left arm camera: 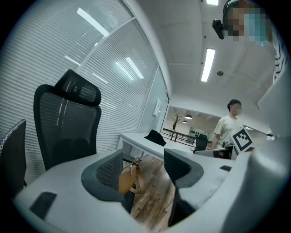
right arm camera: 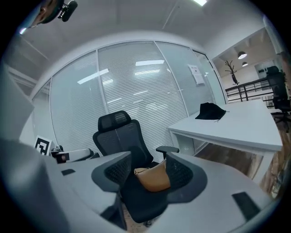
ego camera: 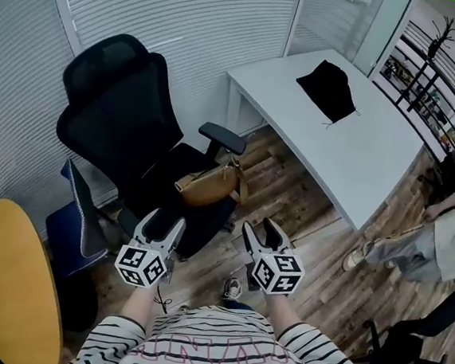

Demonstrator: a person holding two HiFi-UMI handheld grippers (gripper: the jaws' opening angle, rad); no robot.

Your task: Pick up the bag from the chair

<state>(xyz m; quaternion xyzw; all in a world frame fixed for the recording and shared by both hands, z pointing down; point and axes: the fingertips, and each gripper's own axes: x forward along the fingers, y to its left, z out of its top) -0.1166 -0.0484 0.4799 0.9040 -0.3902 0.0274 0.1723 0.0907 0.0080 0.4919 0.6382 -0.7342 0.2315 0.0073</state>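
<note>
A tan leather bag (ego camera: 209, 185) with a strap lies on the seat of a black mesh office chair (ego camera: 125, 119). In the right gripper view the bag (right arm camera: 153, 177) shows between the jaws, some way off on the chair (right arm camera: 122, 136). The left gripper view catches the bag (left arm camera: 129, 177) past its left jaw. My left gripper (ego camera: 163, 225) hovers open in front of the chair seat, short of the bag. My right gripper (ego camera: 264, 232) is open too, over the wooden floor to the bag's right. Neither holds anything.
A white desk (ego camera: 359, 150) with a black cloth bag (ego camera: 328, 88) stands at the right. A second dark chair (ego camera: 80, 219) and a yellow round table (ego camera: 10, 276) sit at the left. A person (ego camera: 438, 237) stands at the far right. Window blinds back the chair.
</note>
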